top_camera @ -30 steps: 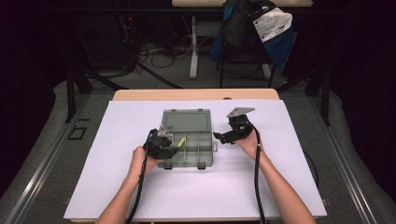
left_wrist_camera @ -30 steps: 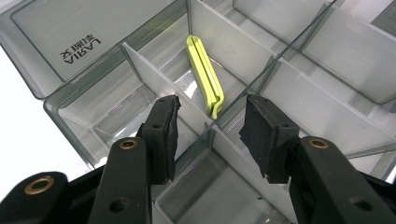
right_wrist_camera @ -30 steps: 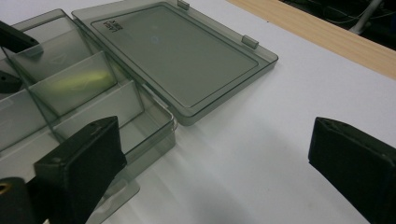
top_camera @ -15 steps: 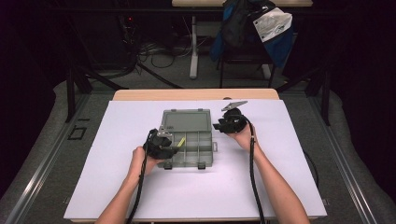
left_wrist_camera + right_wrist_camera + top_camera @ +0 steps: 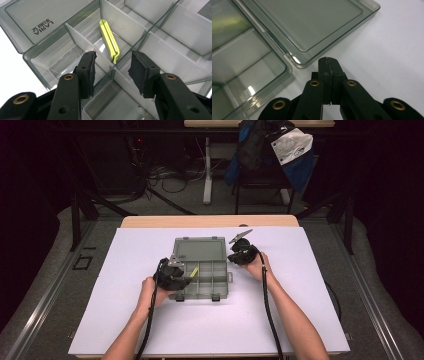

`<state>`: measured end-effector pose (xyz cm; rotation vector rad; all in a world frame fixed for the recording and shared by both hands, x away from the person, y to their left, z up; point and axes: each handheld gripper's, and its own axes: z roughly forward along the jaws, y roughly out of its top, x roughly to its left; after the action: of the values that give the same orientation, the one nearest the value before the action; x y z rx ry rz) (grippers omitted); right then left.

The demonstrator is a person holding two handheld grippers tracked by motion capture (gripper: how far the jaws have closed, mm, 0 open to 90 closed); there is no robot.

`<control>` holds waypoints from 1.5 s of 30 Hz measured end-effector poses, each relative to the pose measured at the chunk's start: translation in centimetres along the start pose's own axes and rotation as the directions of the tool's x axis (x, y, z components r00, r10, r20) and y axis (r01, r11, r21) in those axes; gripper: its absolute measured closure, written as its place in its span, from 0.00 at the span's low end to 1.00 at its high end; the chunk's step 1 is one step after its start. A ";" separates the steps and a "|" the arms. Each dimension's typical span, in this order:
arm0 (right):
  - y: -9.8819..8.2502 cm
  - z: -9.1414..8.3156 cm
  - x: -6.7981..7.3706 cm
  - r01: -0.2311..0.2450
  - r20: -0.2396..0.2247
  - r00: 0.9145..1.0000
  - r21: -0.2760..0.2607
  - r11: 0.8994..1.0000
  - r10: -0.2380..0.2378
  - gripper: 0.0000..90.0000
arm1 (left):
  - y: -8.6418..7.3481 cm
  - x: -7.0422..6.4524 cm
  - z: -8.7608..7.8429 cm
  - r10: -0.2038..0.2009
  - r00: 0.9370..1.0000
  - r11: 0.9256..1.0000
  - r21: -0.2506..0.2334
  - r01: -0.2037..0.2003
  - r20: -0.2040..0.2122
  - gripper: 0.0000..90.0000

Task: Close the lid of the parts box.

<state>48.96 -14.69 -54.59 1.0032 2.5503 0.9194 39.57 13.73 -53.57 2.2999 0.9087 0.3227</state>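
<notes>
Left tool (image 5: 112, 70), jaws spread and empty, poised over a divider of the clear compartment box (image 5: 200, 270) lying open at mid-bench (image 5: 310, 320); a yellow-green clip (image 5: 110, 41) rests in the compartment just beyond. Right tool (image 5: 329, 66), pads pressed together on nothing, beside the box's flat-lying lid (image 5: 312, 25).

Open clear organizer box (image 5: 202, 265) — yellow-green clip (image 5: 110, 41) inside

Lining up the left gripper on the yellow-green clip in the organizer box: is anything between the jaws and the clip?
Yes. The left gripper is open and straddles a clear divider wall. The yellow-green clip lies beyond it in the next compartment of the organizer box, its near end about at that wall's junction. Nothing covers the clip from above.
</notes>
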 end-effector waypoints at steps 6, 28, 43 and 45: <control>0.0 0.6 0.0 0.013 -0.017 1.000 0.010 1.000 -0.013 1.00 | 0.0 0.1 0.0 0.004 1.000 1.000 0.000 -0.004 0.005 0.61; -0.2 0.7 -0.3 -0.013 -0.032 0.999 -0.003 1.000 0.013 1.00 | -0.1 0.1 0.1 0.015 1.000 1.000 0.000 -0.015 0.006 0.61; -0.4 0.9 -0.6 -0.051 -0.047 0.998 -0.034 0.998 0.049 1.00 | -0.1 0.1 0.1 0.017 1.000 1.000 -0.001 -0.017 0.007 0.61; -0.3 0.9 -0.5 -0.057 -0.044 0.997 -0.039 0.998 0.056 1.00 | -0.1 0.1 0.1 0.017 1.000 1.000 -0.002 -0.017 0.005 0.61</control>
<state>49.58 -14.81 -55.52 1.0602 2.5392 1.0135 39.62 13.78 -53.68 2.3068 0.8863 0.3247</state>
